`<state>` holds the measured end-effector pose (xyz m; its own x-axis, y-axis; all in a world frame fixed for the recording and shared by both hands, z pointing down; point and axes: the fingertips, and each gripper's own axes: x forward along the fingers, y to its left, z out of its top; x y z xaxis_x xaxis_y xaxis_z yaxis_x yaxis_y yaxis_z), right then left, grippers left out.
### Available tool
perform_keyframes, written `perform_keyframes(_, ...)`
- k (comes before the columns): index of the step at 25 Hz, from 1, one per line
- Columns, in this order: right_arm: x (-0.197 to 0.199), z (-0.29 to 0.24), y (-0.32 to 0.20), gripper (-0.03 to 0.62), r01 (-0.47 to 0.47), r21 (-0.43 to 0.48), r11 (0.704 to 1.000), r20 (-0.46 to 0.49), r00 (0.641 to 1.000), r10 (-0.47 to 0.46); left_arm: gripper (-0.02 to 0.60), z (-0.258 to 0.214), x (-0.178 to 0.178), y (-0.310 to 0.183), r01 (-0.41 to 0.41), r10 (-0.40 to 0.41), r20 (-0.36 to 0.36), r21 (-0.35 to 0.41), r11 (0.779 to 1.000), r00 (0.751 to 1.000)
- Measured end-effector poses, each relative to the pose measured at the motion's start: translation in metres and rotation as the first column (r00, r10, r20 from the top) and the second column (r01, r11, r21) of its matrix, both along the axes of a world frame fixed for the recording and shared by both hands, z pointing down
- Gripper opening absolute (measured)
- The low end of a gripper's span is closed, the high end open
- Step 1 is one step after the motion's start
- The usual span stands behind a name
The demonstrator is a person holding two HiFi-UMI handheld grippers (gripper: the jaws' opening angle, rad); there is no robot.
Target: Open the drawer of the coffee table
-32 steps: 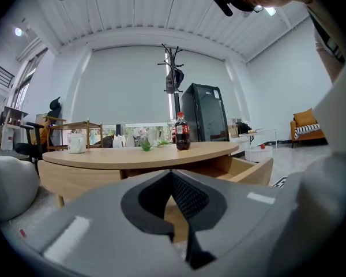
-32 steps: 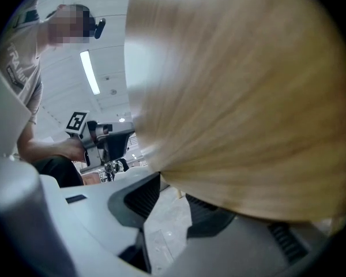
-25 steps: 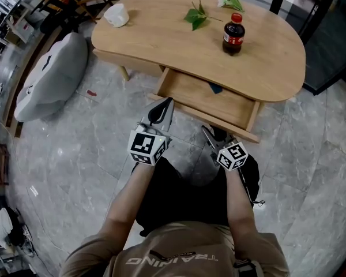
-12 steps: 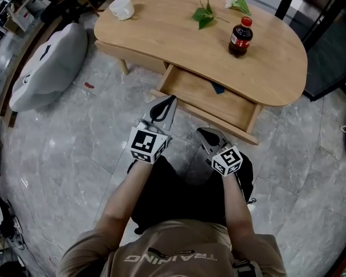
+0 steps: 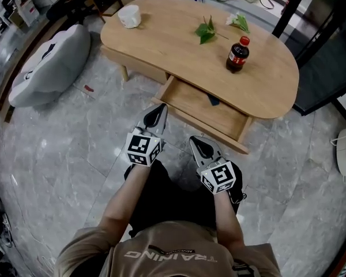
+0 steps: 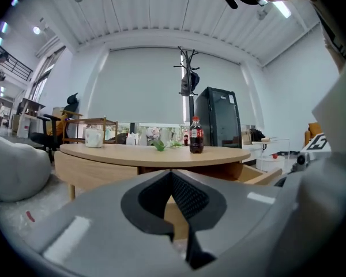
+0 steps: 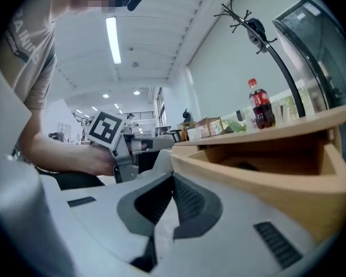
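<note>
A grey cushion [image 5: 46,68] slumps on the stone floor at upper left, beside the wooden coffee table [image 5: 161,45], which carries a white cup [image 5: 128,16] at its left end. Below the table, left of centre, the left gripper [image 5: 160,107] points at it with its jaws pressed together on nothing. At centre the drawer [image 5: 199,104] already stands pulled well out from under the tabletop, a small dark item lying inside near its back. Just right of centre the right gripper [image 5: 194,141] hovers close to the drawer front, apart from it, jaws likewise together and empty. A cola bottle [image 5: 236,55] stands on the tabletop, upper right. The drawer looks a stiff, light wooden box that should slide rather than lift; no handle shows, so the top edge of its front panel is the likeliest hold.
</note>
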<state>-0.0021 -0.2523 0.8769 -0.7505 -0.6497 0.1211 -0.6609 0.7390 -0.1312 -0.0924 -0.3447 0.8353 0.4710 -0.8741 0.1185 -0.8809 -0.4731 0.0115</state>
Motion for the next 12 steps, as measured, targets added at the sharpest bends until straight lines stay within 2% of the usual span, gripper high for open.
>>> perform_keyframes(3,0.006,-0.03,-0.006,0.006,-0.04,0.039,0.998,0.0,0.999,0.04,0.006,-0.004,-0.001,-0.002,0.039,-0.039,0.0,0.014,0.999,0.999)
perform_keyframes(6,0.012,-0.054,-0.017,0.006,-0.06,0.08,0.995,0.017,0.998,0.059,0.006,-0.011,0.004,-0.006,0.043,-0.044,0.006,0.04,0.998,0.999)
perform_keyframes(10,0.029,-0.077,-0.036,0.006,-0.138,0.098,0.986,0.04,0.99,0.134,0.006,-0.022,0.016,-0.009,0.022,-0.028,0.074,0.08,0.997,0.997)
perform_keyframes(12,0.039,-0.091,-0.046,0.006,-0.186,0.116,0.976,0.032,0.982,0.184,0.006,-0.032,0.022,-0.011,0.009,-0.017,0.084,0.092,0.996,0.996)
